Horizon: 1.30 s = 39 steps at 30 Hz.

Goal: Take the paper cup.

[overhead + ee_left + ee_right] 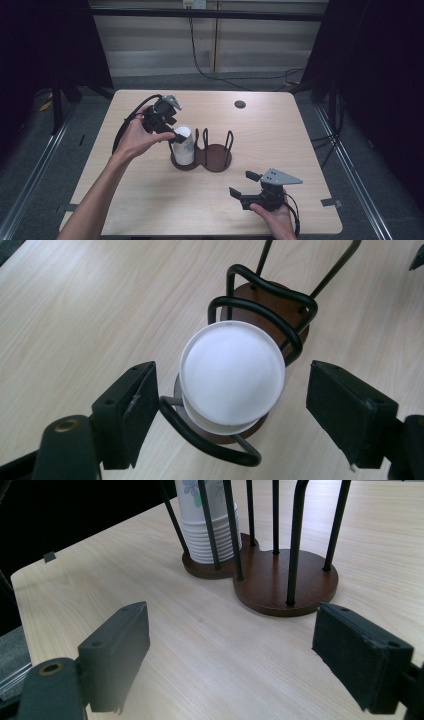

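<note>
A stack of white paper cups with a floral print [183, 145] stands upside down in the left bay of a dark wooden two-bay holder [215, 161] with black wire uprights. In the left gripper view the top cup's flat white bottom [232, 375] sits between my jaws without touching either. My left gripper [172, 131] [235, 377] is open, hovering at the top of the stack from the left. The holder's right bay [285, 585] holds nothing. My right gripper [241, 183] [235, 620] is open near the table's front edge, facing the holder and the cup stack [207, 525].
A small dark round disc [240, 104] lies near the table's far edge. The light wooden table [300, 150] has bare surface to the right and in front of the holder. Cables run over the floor behind; black curtains flank both sides.
</note>
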Available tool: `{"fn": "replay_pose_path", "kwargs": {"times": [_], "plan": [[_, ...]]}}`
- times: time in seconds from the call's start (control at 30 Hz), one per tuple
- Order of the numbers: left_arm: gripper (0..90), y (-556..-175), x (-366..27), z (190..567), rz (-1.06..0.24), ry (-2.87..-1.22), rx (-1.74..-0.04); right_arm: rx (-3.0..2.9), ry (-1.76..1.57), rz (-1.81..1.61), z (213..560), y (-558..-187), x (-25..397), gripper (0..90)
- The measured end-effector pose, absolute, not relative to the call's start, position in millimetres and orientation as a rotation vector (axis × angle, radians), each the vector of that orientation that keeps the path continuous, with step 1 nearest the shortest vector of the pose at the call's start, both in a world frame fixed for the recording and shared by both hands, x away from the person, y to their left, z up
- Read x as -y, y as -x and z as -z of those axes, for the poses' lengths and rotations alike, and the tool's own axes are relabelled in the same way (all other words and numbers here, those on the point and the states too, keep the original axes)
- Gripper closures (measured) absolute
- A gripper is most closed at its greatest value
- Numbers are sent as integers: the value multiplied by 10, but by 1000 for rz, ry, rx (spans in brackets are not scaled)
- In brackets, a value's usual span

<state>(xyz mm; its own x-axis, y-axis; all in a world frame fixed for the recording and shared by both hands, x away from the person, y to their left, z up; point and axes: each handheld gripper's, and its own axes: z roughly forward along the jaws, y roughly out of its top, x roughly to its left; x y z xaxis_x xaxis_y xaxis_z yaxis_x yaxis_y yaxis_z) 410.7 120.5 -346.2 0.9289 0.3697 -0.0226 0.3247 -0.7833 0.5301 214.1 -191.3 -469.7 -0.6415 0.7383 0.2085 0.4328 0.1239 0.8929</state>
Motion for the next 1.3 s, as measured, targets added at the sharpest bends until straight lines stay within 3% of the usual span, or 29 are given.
{"fn": "replay_pose_path", "kwargs": {"times": [0.67,0.9,1.3], "plan": [[262,-4171,-1033,3597,-106,-2647,-486,-2125,-1134,-1521,4700,-2134,1896,147],[330,-4177,-999,3627,-96,-2670,-477,-2127,-1137,-1525,4702,-2137,1902,148],[350,-4186,-953,3621,-95,-2648,-498,-2130,-1139,-1525,4703,-2137,1897,148]]}}
